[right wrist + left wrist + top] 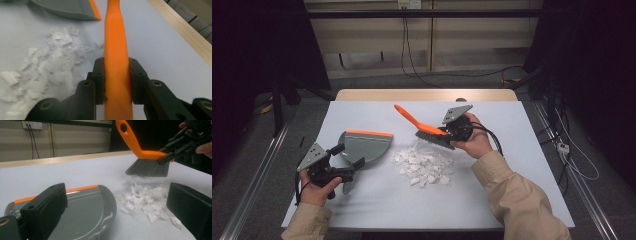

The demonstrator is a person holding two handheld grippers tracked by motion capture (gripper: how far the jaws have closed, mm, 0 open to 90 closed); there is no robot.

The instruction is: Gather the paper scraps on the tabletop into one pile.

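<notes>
Pale wall (377, 40) – grey floor (257, 150) – dim light.

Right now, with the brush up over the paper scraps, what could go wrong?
The brush is clamped in the right gripper by its smooth handle, so it could twist during a sweep. The left gripper looks open beside the dustpan, so the pan may slide. The light paper scraps could scatter past it.

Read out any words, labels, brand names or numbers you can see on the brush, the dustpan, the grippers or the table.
None: no readable text anywhere.
Brush: plain orange handle, dark bristles, no marking.
Dustpan: grey with an orange edge, no label.
Left gripper and right gripper: black, no print.
Table: bare white top; the paper scraps are blank.
Wall socket: too small to show any marking.
</notes>
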